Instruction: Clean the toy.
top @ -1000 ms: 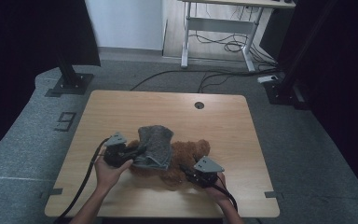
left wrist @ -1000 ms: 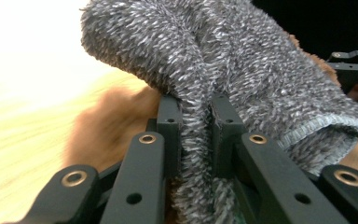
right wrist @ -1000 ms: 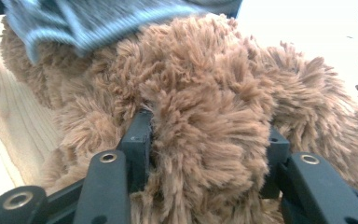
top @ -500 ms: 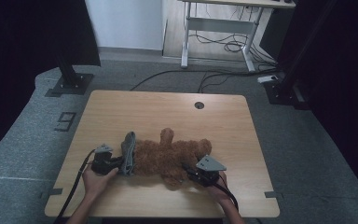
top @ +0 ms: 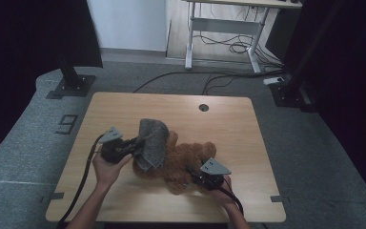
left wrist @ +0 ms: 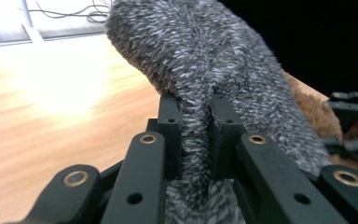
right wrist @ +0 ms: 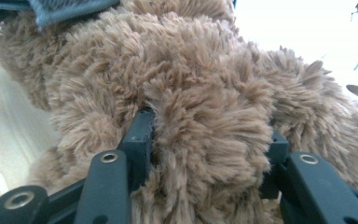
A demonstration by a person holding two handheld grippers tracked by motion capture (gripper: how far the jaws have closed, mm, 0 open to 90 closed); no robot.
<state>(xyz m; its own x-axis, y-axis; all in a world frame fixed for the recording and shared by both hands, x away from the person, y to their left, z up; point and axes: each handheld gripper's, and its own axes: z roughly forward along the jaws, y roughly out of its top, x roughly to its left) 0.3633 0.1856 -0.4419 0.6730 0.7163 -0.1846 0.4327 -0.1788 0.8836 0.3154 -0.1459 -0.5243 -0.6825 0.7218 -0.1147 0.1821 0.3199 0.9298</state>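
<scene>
Teddy bear (top: 181, 160), soft and light, lies near the table's (top: 248, 124) front edge. Right gripper (top: 196, 175) pinches a plush limb; left gripper (top: 136, 145) is clamped on the floppy grey garment (top: 151, 143). Fur squashes, so grip deep into bunched pile or fabric edge.

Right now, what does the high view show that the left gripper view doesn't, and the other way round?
High view alone: the whole wooden table, both of the person's hands, and the right gripper clamped on the brown teddy bear.

Left gripper view alone: close up, the left gripper pinching a fold of the grey fuzzy cloth between its black jaws.

Both: the grey cloth lifted over the bear, the tabletop, and the bear's brown fur beside the cloth.
</scene>
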